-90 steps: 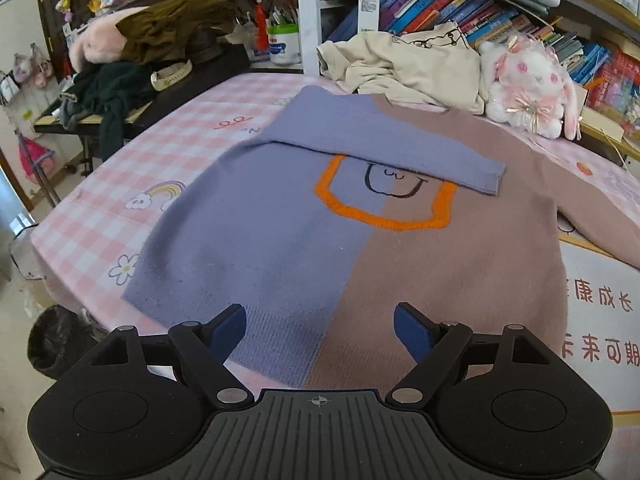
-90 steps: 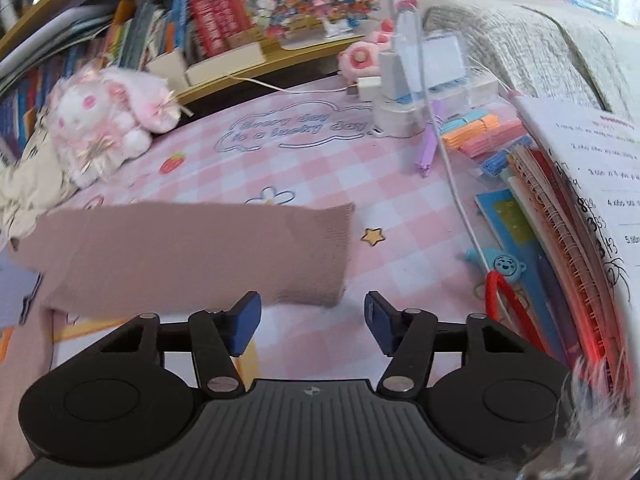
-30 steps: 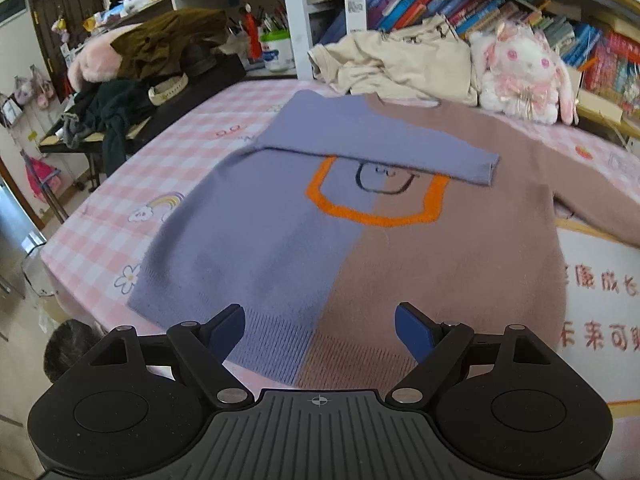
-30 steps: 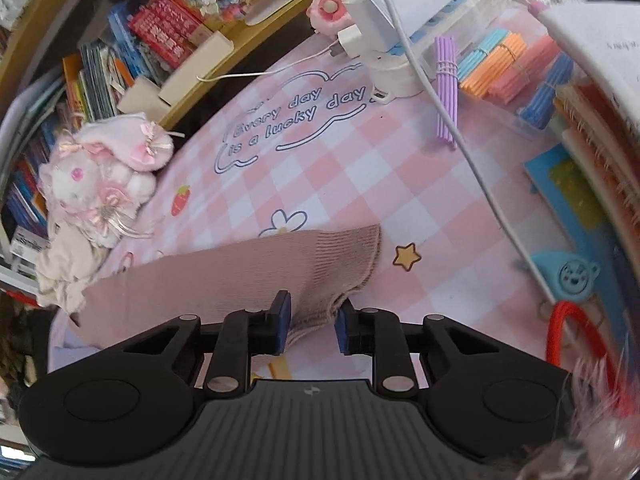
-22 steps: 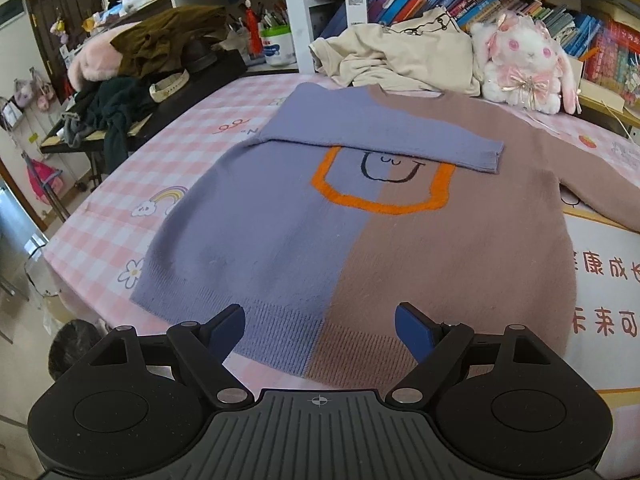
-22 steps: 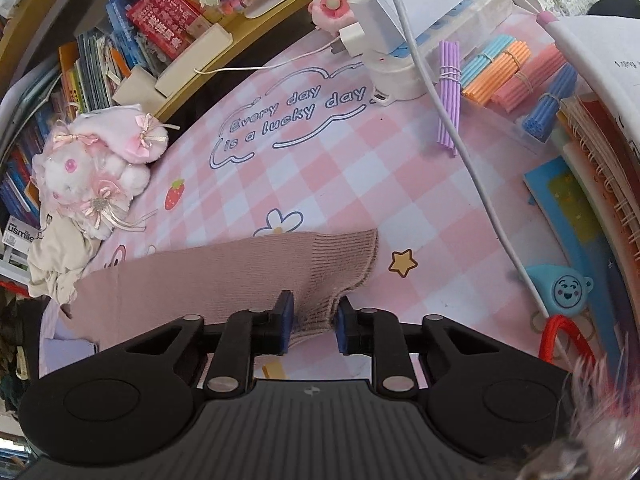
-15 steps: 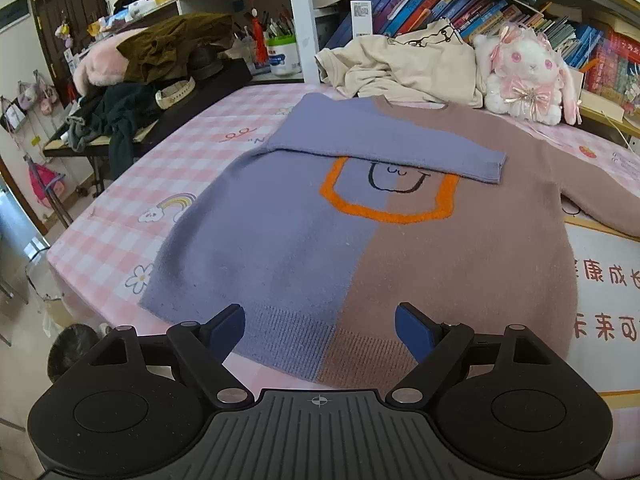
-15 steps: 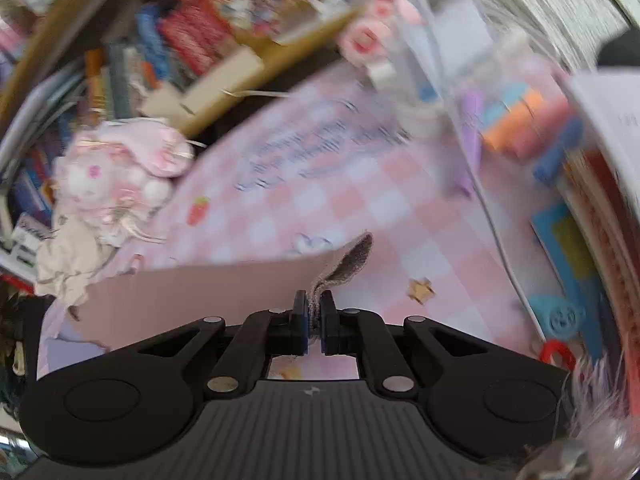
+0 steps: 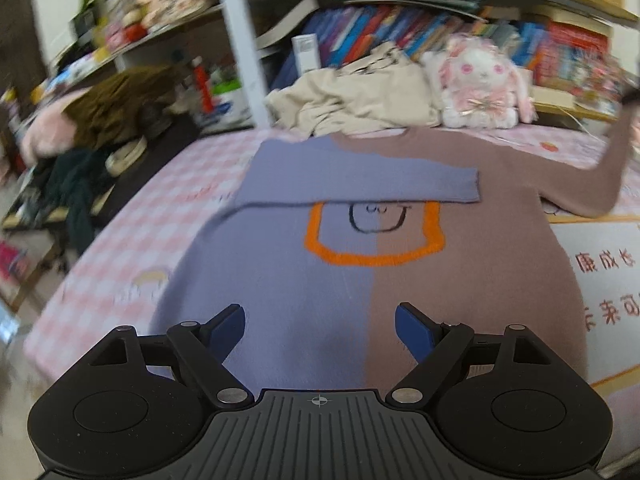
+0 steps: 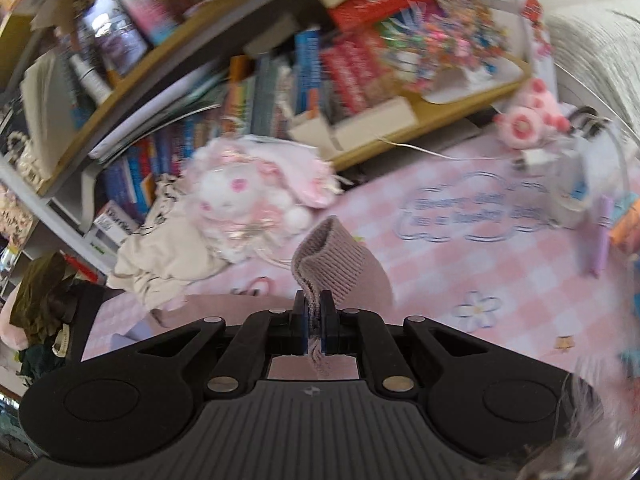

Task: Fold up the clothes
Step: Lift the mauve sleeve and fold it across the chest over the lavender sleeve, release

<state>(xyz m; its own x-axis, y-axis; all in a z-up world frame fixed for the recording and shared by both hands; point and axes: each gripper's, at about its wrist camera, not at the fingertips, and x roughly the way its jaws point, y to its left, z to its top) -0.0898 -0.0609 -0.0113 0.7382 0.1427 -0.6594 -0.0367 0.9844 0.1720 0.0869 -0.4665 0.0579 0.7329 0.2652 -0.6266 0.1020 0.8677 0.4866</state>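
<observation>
Right fingers: clamped tight on the ribbed cuff of the brown sleeve; the right gripper stood spread just short of that cuff three seconds ago, and closed on it within the last second.

Cuff: up off the pink checked table now, curling over above the pads, where a second ago it lay flat on the cloth.

Brown sleeve: from the left wrist view it rises toward the right edge of the frame, no longer stretched out level; the far end blurs out there.

Left fingers: wide apart, gripping nothing; the left gripper hovers over the hem end of the sweater, much as it has for three seconds.

Sweater: spread front-up on the table, half lilac, half brown, orange pocket outline in the middle.

Lilac sleeve: lies folded across the chest, just above the pocket, same as before.

Meaning for the fold: one sleeve is in, and the second is picked up; my read is it is about to be carried across the chest to match. The body looks unfolded so far.

Around: cream garment and plush rabbit sit beyond the collar, clear of the sweater.
</observation>
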